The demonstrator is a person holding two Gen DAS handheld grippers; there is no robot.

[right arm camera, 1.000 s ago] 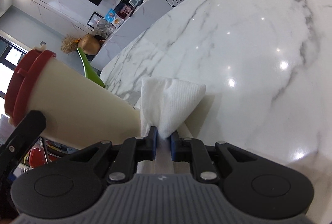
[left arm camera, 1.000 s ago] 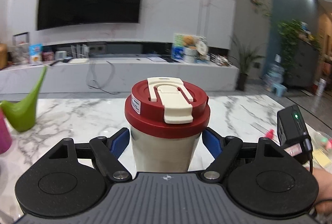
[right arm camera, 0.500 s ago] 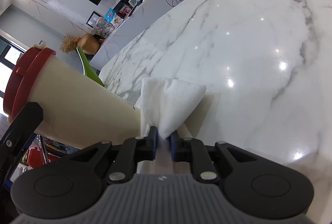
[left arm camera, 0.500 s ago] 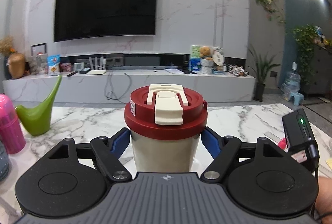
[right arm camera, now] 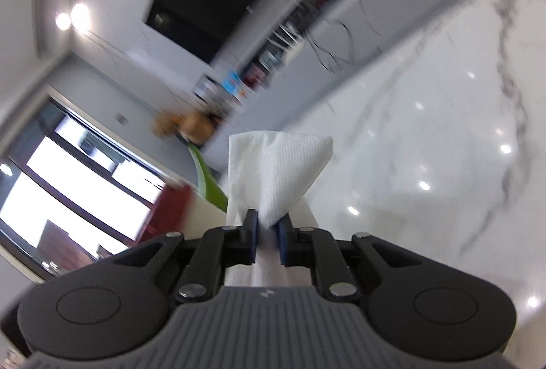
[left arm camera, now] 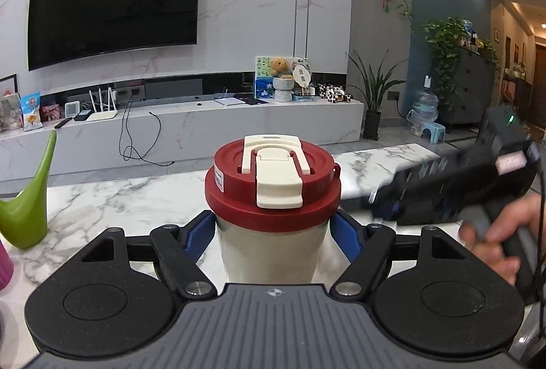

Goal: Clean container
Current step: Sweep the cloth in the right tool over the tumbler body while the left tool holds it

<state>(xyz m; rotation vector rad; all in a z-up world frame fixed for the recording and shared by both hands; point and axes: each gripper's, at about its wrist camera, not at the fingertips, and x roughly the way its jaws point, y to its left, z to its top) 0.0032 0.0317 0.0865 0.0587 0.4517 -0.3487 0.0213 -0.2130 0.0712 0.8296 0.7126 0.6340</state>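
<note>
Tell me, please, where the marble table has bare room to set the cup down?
Bare marble table lies between the green watering can and the cup, and behind the cup toward the far edge. The cup's right side is crowded by the right hand-held gripper.

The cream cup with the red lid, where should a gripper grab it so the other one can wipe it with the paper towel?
Grip the cup on its plain cream wall just below the red lid, coming level from the near side, one finger on either flank. It stands upright, and the overhanging lid likely stops it slipping.
</note>
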